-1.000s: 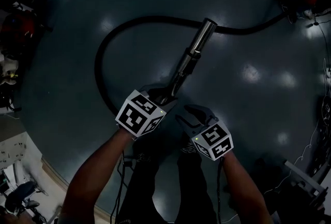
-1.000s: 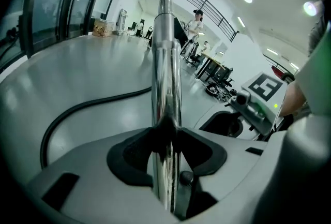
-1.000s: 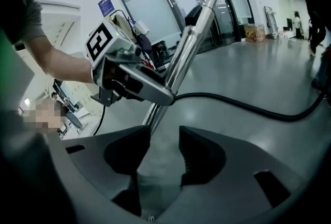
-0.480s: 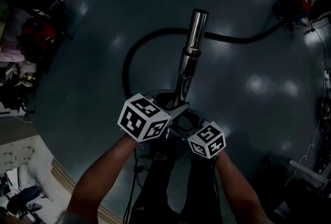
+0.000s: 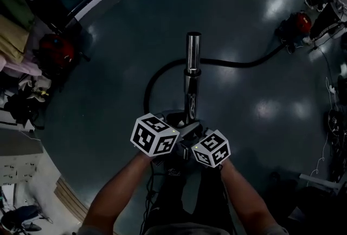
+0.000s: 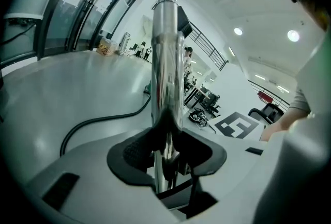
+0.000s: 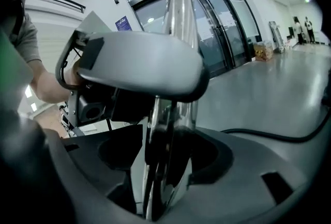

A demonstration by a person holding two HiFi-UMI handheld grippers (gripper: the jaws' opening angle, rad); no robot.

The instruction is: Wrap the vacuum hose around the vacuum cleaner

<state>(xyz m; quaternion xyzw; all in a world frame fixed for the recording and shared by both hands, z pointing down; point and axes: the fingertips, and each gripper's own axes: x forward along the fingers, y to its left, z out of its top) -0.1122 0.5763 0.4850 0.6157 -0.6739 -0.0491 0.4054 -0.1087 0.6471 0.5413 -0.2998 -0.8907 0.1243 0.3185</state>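
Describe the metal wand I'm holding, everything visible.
The wand is a shiny chrome tube in stepped sections, held up off the floor, pointing up and away. The black hose loops off from its near end. The left gripper is clamped on it; the right gripper has its jaws, just opened wider, round it.

L forearm (image 5: 116,196) and R forearm (image 5: 246,201) reach fwd from the bottom of the head view, converging, wrists close together. L gripper (image 6: 167,151): jaws clamped on the metal tube (image 5: 193,55), pads pressing both sides. R gripper (image 7: 163,158) sits just beside the L one, marker cubes (image 5: 154,134) side by side. R jaws have just been opening and now stand wide, tube between them, pads not pressing. Both grippers point fwd, tilted a bit down.
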